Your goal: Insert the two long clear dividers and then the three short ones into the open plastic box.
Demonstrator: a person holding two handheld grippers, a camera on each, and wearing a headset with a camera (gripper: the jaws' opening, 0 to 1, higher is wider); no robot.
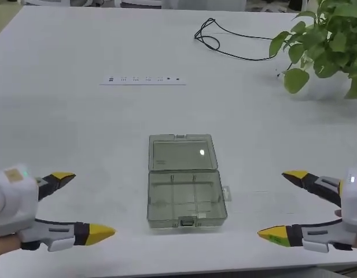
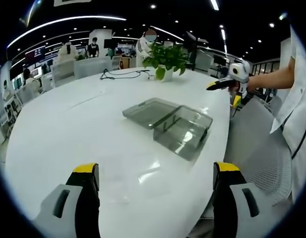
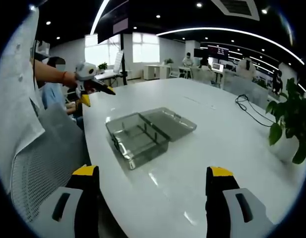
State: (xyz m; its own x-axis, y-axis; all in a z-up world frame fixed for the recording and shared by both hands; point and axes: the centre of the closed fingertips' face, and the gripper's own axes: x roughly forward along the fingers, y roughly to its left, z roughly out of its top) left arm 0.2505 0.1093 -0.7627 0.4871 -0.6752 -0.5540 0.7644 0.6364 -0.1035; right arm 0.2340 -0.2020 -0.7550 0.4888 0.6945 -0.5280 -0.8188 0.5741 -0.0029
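The clear smoky plastic box point(image 1: 186, 197) lies open on the white table, its lid point(image 1: 181, 153) folded back flat on the far side. Clear dividers stand inside its tray, forming a grid; their exact number is hard to make out. The box also shows in the left gripper view point(image 2: 181, 130) and the right gripper view point(image 3: 138, 135). My left gripper point(image 1: 85, 204) hovers open, left of the box, with nothing between its yellow-tipped fingers point(image 2: 86, 171). My right gripper point(image 1: 283, 204) hovers open on the box's right side, also holding nothing.
A potted green plant point(image 1: 326, 40) stands at the far right. A black cable point(image 1: 227, 43) loops at the back. A thin clear strip with small marks point(image 1: 142, 80) lies beyond the box. The table's near edge point(image 1: 184, 266) runs close under both grippers.
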